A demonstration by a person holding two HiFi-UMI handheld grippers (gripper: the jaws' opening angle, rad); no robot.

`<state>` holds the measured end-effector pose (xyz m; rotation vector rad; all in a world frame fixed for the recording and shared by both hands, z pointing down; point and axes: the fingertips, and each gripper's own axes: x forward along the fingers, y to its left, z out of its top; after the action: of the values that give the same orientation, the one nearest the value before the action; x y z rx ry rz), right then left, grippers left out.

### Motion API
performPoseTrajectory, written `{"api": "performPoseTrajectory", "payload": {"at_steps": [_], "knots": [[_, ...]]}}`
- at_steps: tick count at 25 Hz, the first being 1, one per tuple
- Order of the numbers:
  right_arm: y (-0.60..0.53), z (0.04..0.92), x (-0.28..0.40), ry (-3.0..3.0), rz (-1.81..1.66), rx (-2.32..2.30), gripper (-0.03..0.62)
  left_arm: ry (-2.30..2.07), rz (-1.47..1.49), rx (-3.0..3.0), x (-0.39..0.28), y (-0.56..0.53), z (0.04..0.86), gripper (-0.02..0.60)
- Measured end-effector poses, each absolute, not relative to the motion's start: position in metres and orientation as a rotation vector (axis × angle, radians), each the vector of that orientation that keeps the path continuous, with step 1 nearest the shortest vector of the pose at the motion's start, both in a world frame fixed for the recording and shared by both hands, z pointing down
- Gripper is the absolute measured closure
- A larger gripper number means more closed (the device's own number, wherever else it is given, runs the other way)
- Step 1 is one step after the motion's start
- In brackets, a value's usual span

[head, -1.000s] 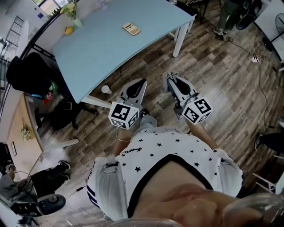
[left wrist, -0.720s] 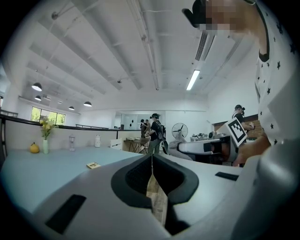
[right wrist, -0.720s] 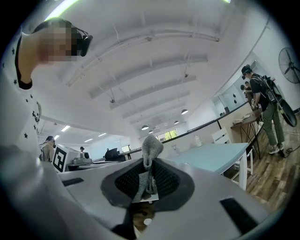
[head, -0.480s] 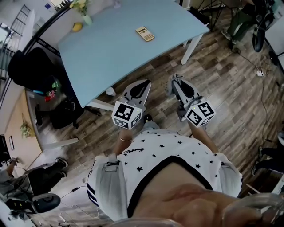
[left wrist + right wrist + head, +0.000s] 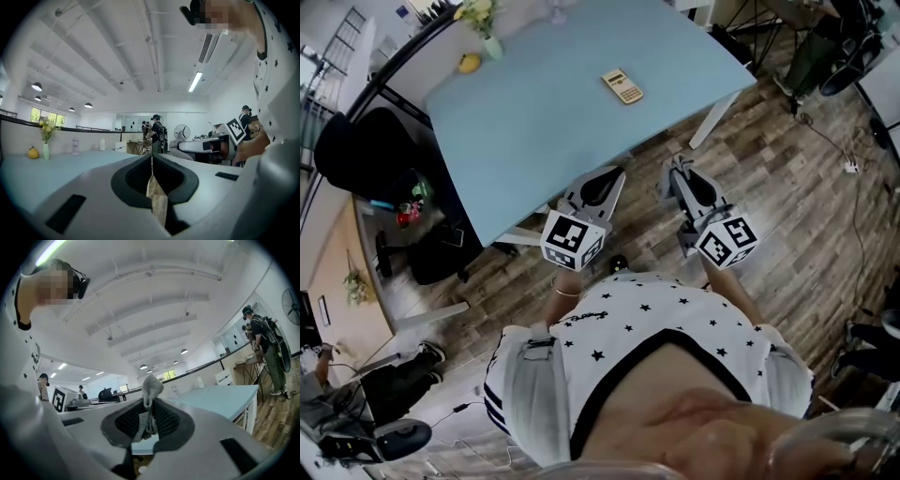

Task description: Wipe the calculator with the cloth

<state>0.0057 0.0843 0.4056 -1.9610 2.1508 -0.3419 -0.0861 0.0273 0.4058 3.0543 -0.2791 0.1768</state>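
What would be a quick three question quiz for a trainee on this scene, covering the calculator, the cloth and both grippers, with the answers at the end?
1. True or false: the right gripper is clamped on the cloth.
2. Where does the calculator lie? A on the floor; B on the blue table; C on a chair.
3. Fill the gap: the jaws of the left gripper are ___ and hold nothing.
Key: 1 true; 2 B; 3 shut.
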Motion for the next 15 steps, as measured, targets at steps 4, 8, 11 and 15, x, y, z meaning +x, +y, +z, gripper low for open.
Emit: {"api": "performPoseTrajectory", "payload": {"at_steps": [4,8,11,15], "knots": [[0.060,0.403,-0.001,2.160,-0.316,-1.938,0.553,-0.308,0.174,3.052,-0.094,0.004,0.408,0.551],[0.047,0.408,-0.001,2.181,-0.309,-1.960,0.553,-0.339,0.182,3.038,-0.098,-0.010,0.413,0.551],[0.041,0.415,0.007,2.177,-0.342,-1.971,0.553,-0.352,0.185,3.027,-0.098,-0.014,0.416,0.551],[0.018,0.421,0.013,2.234,-0.370,-1.944,0.553,-0.416,0.204,3.005,-0.097,-0.032,0.423,0.551]]}}
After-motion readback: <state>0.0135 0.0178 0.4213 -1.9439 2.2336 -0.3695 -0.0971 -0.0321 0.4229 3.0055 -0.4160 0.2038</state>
